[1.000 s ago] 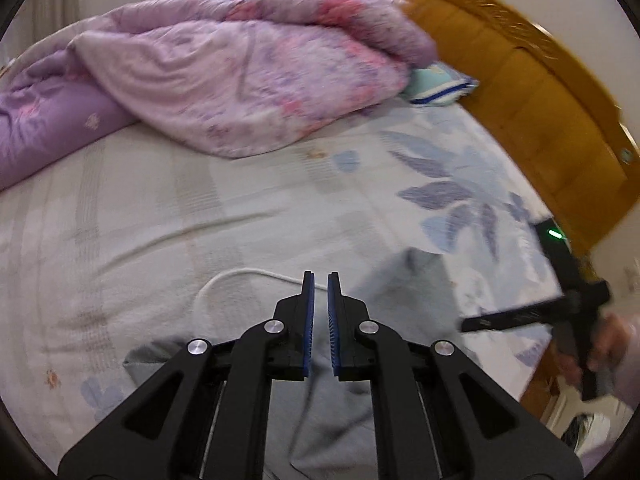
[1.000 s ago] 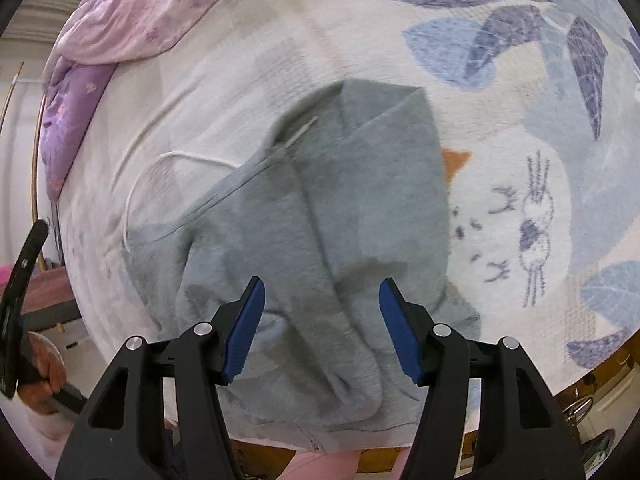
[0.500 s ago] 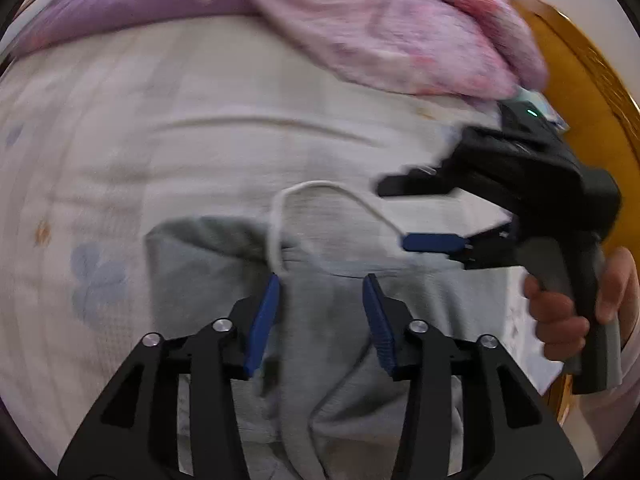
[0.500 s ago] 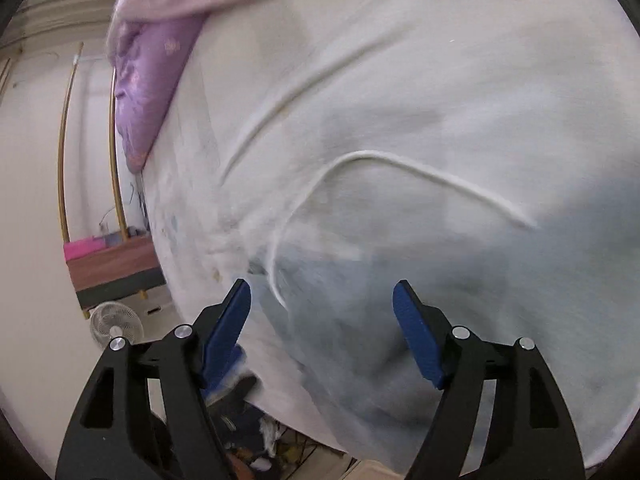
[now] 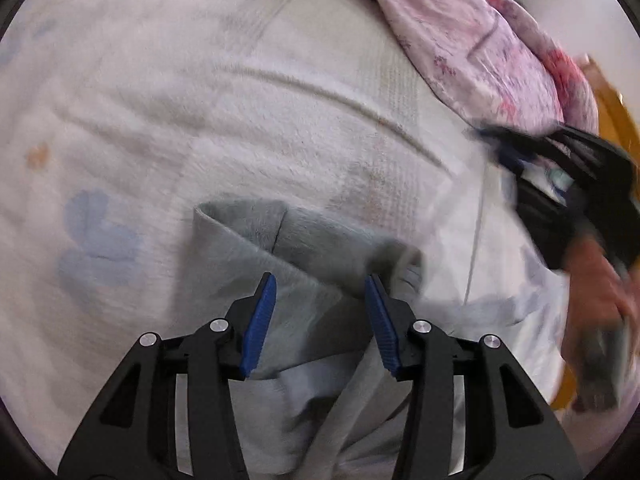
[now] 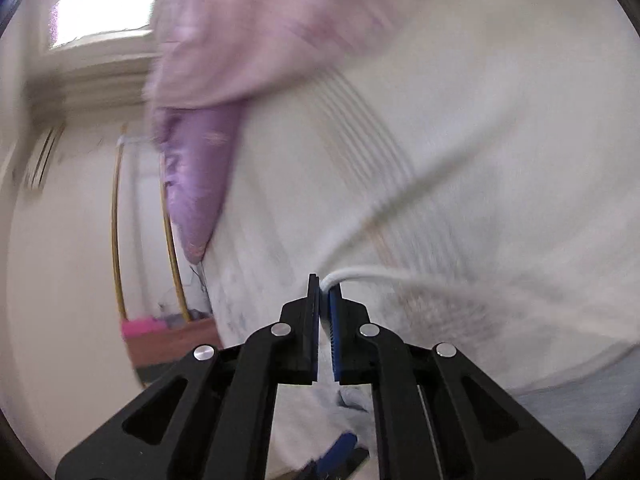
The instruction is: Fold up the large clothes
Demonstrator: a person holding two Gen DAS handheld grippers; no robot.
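The grey fleece garment (image 5: 304, 264), probably a hooded top, lies bunched on the bed near its front edge, on a pale fleece bedspread printed with faint blue flowers (image 5: 200, 100). The left claw (image 5: 320, 320) hangs over the garment's folded upper edge with its blue pads about half apart and nothing pinched, seemingly placed to take that edge. Its jaws have opened within the last second. The right claw (image 6: 325, 292) has just snapped nearly shut on the white drawcord (image 6: 360, 274), which emerges from between its pad tips; in the left view the cord runs taut toward it. Holding the cord likely draws it clear of the fold. Ahead, the bedspread offers broad open room. A pink and purple floral quilt (image 5: 480, 48) bounds the far side, and the bed's edge drops off at the left in the right view.
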